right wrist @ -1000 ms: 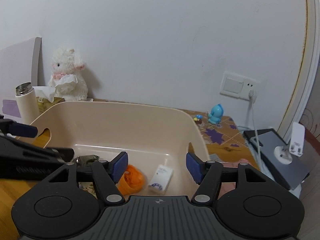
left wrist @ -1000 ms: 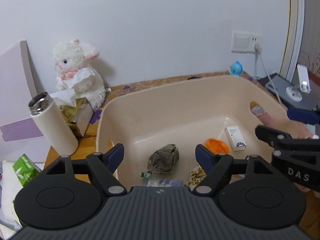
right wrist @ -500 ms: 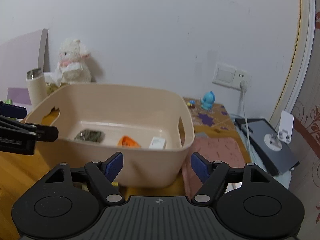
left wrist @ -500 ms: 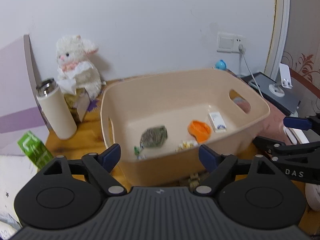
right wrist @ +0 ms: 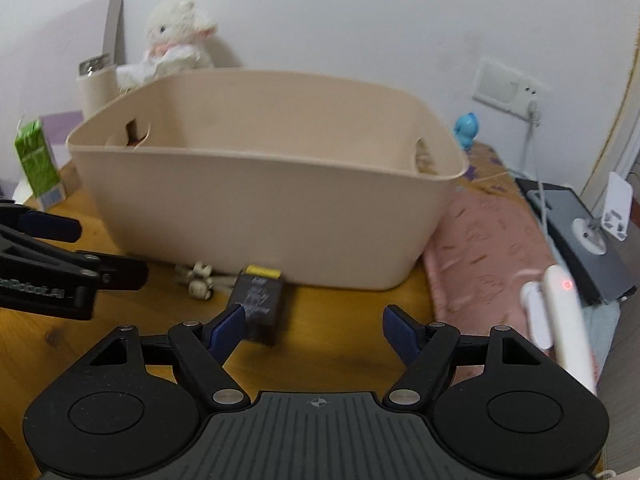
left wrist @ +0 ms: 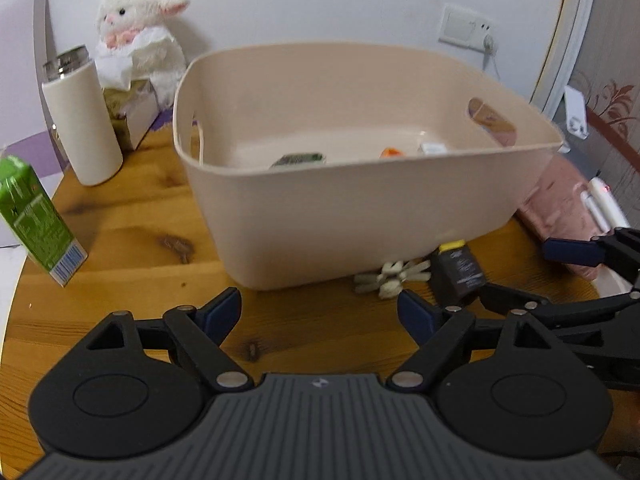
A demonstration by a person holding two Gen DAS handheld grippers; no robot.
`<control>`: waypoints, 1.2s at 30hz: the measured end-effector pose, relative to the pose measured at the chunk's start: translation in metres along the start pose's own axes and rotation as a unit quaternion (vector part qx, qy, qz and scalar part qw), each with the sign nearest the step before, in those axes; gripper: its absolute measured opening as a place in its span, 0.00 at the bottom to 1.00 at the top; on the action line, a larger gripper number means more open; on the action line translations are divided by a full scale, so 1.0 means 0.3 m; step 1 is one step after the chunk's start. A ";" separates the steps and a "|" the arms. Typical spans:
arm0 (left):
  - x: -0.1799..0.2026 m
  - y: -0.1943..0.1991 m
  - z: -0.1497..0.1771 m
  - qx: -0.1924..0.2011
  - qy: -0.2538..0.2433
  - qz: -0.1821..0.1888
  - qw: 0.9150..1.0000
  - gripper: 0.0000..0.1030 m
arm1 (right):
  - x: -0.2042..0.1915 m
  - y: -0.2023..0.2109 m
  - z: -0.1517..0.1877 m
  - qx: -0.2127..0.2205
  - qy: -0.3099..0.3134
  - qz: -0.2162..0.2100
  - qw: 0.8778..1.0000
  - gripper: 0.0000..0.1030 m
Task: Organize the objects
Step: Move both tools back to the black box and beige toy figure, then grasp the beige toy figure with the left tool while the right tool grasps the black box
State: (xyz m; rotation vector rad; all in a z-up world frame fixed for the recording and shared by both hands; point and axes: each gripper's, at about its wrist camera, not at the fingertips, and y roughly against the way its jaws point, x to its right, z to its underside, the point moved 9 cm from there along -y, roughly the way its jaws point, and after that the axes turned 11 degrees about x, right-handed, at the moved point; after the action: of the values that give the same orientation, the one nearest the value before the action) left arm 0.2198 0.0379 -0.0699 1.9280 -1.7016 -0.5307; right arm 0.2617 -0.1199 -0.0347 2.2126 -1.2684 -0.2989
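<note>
A beige plastic basket (left wrist: 360, 208) (right wrist: 260, 204) stands on the wooden table. Inside it I see a dark pouch (left wrist: 298, 159), an orange item (left wrist: 391, 153) and a small white box (left wrist: 434, 148). In front of the basket lie a black box with a yellow end (left wrist: 458, 270) (right wrist: 260, 300) and a small white flower-like clip (left wrist: 390, 278) (right wrist: 200, 276). My left gripper (left wrist: 320, 312) is open and empty, low over the table before the basket. My right gripper (right wrist: 314, 326) is open and empty, its left finger next to the black box.
A green carton (left wrist: 34, 216), a white thermos (left wrist: 82, 120), a tissue box (left wrist: 130, 114) and a white plush rabbit (left wrist: 138, 32) stand left of the basket. A pink cloth (right wrist: 488, 248), a white device (right wrist: 560, 320) and a dark tablet (right wrist: 576, 240) lie to the right.
Both grippers have pulled back from over the basket and dropped low to the table in front of it. The black box and the clip have come into view.
</note>
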 end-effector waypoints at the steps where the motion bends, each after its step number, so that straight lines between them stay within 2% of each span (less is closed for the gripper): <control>1: -0.005 -0.011 0.009 -0.004 0.000 -0.002 1.000 0.84 | -0.007 -0.006 0.004 -0.003 0.000 -0.003 1.000 0.76; 10: -0.042 -0.074 0.043 -0.026 0.011 -0.023 0.999 0.83 | -0.039 -0.069 0.009 -0.010 -0.004 -0.022 1.000 0.75; 14: -0.041 -0.081 0.037 -0.022 0.015 -0.024 0.999 0.83 | -0.012 -0.107 0.018 -0.003 -0.013 -0.010 1.000 0.75; 24: 0.035 -0.118 0.027 -0.023 0.024 -0.016 0.999 0.83 | 0.090 -0.140 0.056 -0.012 -0.039 0.008 0.999 0.74; 28: 0.070 -0.133 0.020 -0.013 0.022 -0.023 0.999 0.83 | 0.132 -0.142 0.080 -0.018 -0.054 0.010 0.998 0.74; 32: 0.099 -0.157 0.022 -0.014 0.046 -0.027 0.999 0.84 | 0.151 -0.141 0.087 -0.017 -0.059 0.005 0.998 0.73; 34: 0.108 -0.169 0.023 -0.010 0.053 -0.040 0.998 0.85 | 0.155 -0.143 0.078 -0.014 -0.069 -0.001 0.998 0.73; 36: 0.116 -0.178 0.021 -0.009 0.057 -0.047 0.997 0.89 | 0.163 -0.147 0.073 -0.010 -0.066 0.006 0.998 0.69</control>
State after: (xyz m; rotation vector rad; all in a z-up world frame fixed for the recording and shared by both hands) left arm 0.2629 0.0072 -0.1059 1.9943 -1.5369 -0.4600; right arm 0.3094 -0.1518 -0.0738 2.1990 -1.3404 -0.4577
